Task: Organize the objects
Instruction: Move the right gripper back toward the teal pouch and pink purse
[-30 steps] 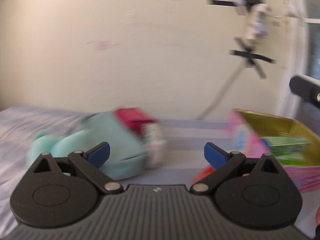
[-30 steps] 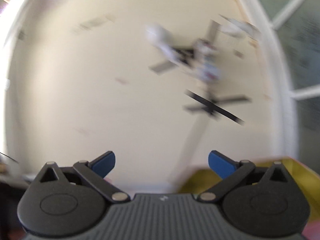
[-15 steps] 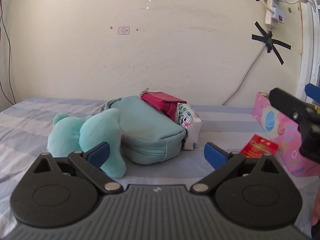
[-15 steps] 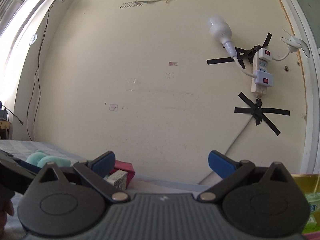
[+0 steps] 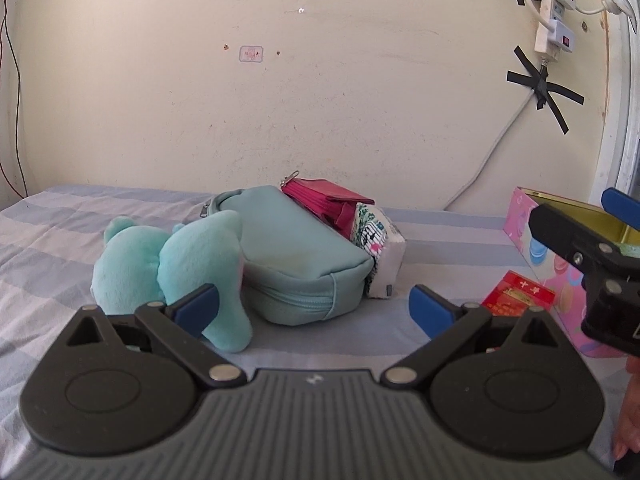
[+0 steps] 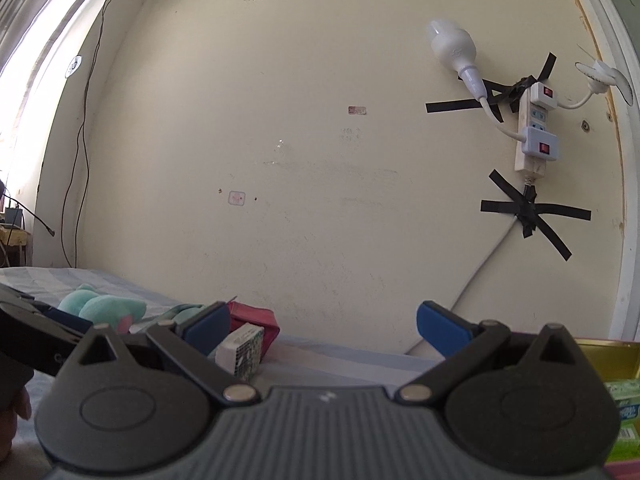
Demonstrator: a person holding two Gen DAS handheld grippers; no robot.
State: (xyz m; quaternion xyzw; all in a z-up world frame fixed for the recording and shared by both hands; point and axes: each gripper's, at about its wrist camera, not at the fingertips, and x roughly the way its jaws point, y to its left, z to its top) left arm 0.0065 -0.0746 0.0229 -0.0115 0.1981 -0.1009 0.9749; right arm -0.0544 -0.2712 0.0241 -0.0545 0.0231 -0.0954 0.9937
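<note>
Approaching is the step judged to be in hand: both claws hang above the bed, nothing gripped, with the loose things not yet put in the box. Largest ahead of the left claw, whose jaws stand spread and empty, is the teal pouch, lying on its side directly in front; the teal plush toy lies just ahead of the left finger, touching the pouch. To the right, beyond the right finger, stands the pink box, open-topped with a gold lining; it appears to be the destination. Leaning on the pouch's far side are a magenta wallet and a patterned tissue pack, the two touching. Smallest, a red packet lies near the right finger, against the foot of the box. The right claw, likewise spread and empty, is held higher and faces the wall; seen from the left, it hangs over the box's near corner. Next move, in my judgement, calls for lowering the left claw and closing on the plush or pouch. Obstruction: plush and pouch abut, so a clean single grasp is doubtful, and the right claw partly blocks the box opening.
</note>
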